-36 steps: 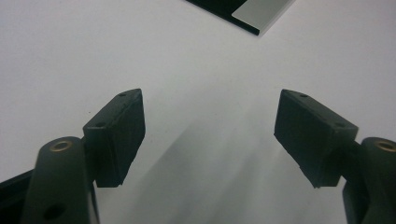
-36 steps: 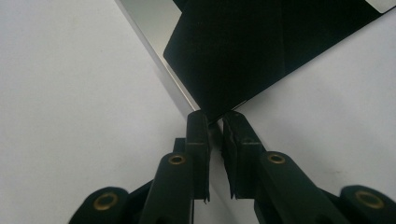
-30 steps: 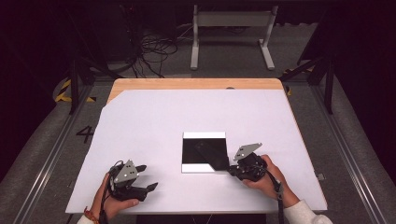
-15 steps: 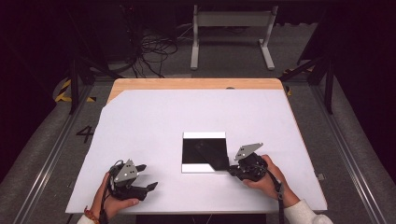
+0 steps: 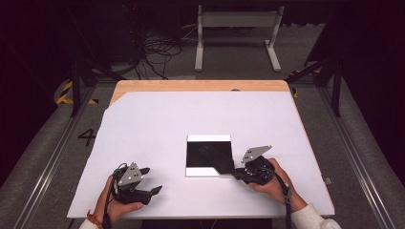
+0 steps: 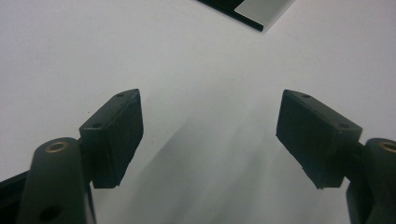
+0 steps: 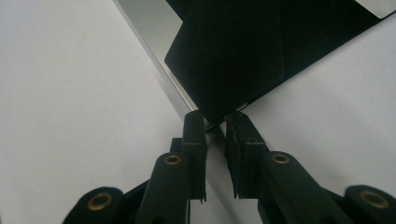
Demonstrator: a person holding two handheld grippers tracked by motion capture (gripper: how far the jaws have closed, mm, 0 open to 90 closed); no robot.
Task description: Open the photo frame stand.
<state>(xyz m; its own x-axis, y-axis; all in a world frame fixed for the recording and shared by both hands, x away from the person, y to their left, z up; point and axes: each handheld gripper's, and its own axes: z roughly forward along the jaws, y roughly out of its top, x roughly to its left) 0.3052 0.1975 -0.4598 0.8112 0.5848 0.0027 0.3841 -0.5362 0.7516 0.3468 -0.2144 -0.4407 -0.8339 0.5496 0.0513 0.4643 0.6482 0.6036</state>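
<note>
A black square sheet (image 5: pixel 208 155) with pale strips along its far and near edges lies flat on the white board (image 5: pixel 191 114). My right gripper (image 5: pixel 235 175) rests at the sheet's near right corner. In the right gripper view the jaws (image 7: pixel 215 122) stand a narrow gap apart, and the black corner of the sheet (image 7: pixel 243 56) reaches just between their tips without being pinched. My left gripper (image 5: pixel 152 180) lies on the board near the front left. Its jaws (image 6: pixel 210 130) are wide open with bare board between them, and a corner of the sheet (image 6: pixel 243 7) shows far ahead.
The white board covers a wooden table (image 5: pixel 200 86), whose far edge shows as a strip. Cables (image 5: pixel 157 52) and a white metal stand (image 5: pixel 236 28) sit on the dark floor beyond. Metal rails (image 5: pixel 353 157) run along both sides of the table.
</note>
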